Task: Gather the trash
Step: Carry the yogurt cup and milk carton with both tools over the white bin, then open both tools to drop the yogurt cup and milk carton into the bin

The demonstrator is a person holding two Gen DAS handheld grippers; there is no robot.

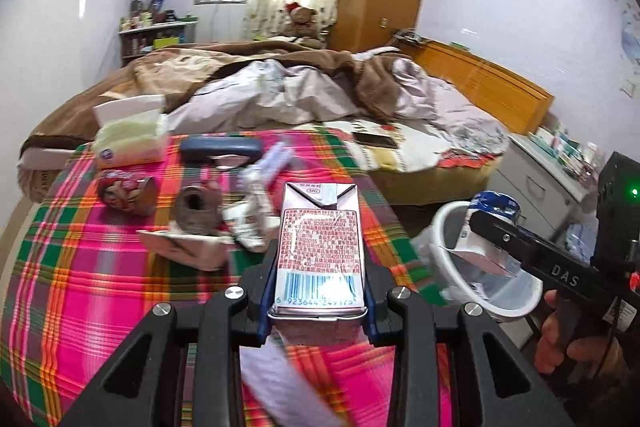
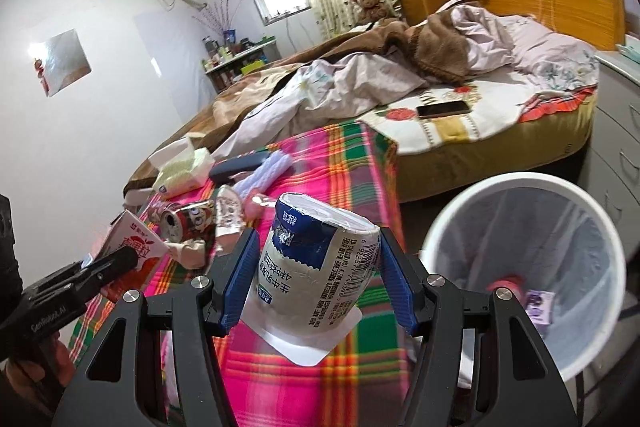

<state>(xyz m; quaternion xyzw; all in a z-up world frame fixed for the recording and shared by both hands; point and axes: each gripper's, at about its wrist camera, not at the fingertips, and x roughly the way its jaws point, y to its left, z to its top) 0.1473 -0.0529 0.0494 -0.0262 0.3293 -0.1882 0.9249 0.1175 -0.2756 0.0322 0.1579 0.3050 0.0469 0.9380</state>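
Plaid cloth in pink, green and orange covers the bench (image 1: 100,267), which stands against a bed (image 2: 500,131) heaped with brown and pale covers. A phone (image 2: 443,109) lies on the bed's bare sheet. Right of the bench, lower down, sits a white bin (image 2: 520,187) lined with a clear bag; something pink and a small purple scrap lie at its bottom.

On the bench's far side rest a tissue box (image 1: 128,139) and a dark blue case (image 1: 221,148). Nearer lie a crushed red can (image 1: 128,193), a brown roll (image 1: 198,209), crumpled wrappers (image 1: 252,219) and a flattened carton (image 1: 188,247), close together.

The left gripper (image 1: 320,291) has its fingers closed on a pink milk carton (image 1: 320,243), barcode toward the camera, held above the cloth. The right gripper (image 2: 316,275) holds a white-and-blue yogurt cup (image 2: 320,267) between its blue finger pads (image 2: 236,279); the right pad may stand slightly off the cup, though the blur makes that hard to judge. The cup is tilted, its wide rim toward the camera. In the left view it hangs at the bin's rim, seemingly over the opening.
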